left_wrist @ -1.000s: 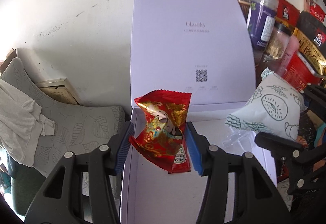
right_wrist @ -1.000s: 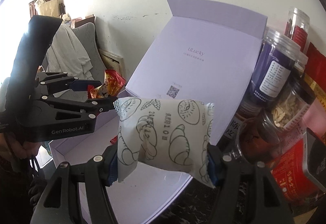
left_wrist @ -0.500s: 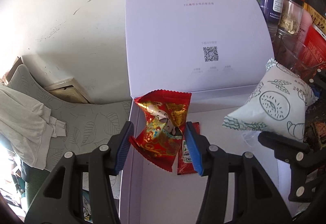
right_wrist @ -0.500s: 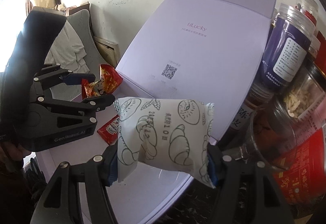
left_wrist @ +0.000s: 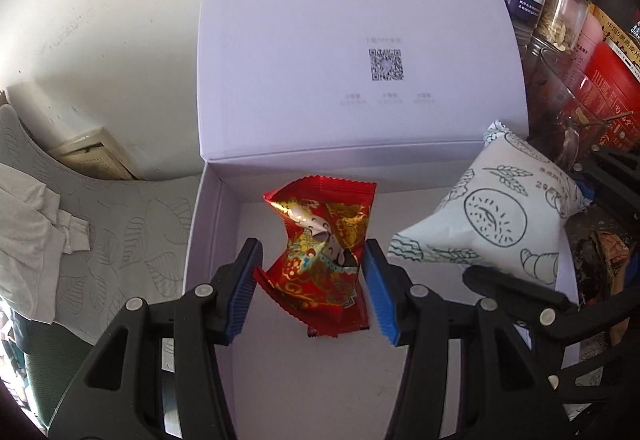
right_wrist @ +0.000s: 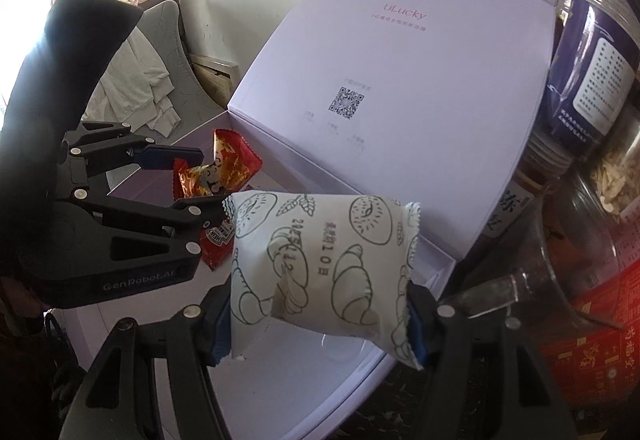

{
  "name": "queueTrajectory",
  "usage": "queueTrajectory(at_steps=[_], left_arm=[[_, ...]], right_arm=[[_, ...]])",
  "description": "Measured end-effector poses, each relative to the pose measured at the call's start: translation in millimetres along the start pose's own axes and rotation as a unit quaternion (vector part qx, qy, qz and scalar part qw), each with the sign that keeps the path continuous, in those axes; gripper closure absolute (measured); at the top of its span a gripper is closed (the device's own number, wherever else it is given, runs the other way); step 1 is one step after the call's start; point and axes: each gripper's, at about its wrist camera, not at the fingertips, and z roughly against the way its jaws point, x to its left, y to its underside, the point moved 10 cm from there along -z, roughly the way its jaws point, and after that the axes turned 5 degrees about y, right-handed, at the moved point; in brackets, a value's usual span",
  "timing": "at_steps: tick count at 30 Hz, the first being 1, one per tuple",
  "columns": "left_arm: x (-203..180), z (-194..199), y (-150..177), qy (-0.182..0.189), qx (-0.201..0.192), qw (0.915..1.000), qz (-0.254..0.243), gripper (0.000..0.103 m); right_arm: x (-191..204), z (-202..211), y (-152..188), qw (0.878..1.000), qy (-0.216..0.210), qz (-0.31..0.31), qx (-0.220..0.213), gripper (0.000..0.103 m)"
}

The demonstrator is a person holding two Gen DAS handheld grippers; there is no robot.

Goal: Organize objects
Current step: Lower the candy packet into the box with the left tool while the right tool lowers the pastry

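Red packet (left_wrist: 320,260) upright, white packet (right_wrist: 320,260) lengthwise across gripper

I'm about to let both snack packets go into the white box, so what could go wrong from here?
1. The left tool pinches only the crumpled middle of the red packet, so it may tumble and land on the ketchup sachet rather than beside it.
2. The right tool holds the white pastry packet near the box's right edge; dropped there, it might catch the rim or fall out.
3. The two tools are close together and could bump.
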Motion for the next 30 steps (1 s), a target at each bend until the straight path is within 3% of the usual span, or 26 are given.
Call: queueTrajectory(at_steps=[8, 16, 22, 30], left_arm=[[9.3, -16.0, 9.6, -0.002, 0.035, 0.9993, 0.017, 0.053], [3.2, -15.8, 11.3, 0.022, 0.040, 0.9987, 0.023, 0.052], [1.4, -16.1, 11.7, 0.019, 0.045, 0.9985, 0.026, 0.048], [1.4, -8.8, 8.4, 0.006, 0.040, 0.9988, 0.027, 0.046]], right_arm=[[4.2, -1.7, 0.1, 1.000, 0.000, 0.001, -0.001, 0.035], [12.0, -3.8, 1.9, 1.000, -0.014, -0.001, 0.002, 0.033], [12.1, -7.9, 6.5, 1.000, -0.014, -0.004, 0.017, 0.031], [16.6, 0.3, 5.1, 1.000, -0.004, 0.008, 0.005, 0.029]])
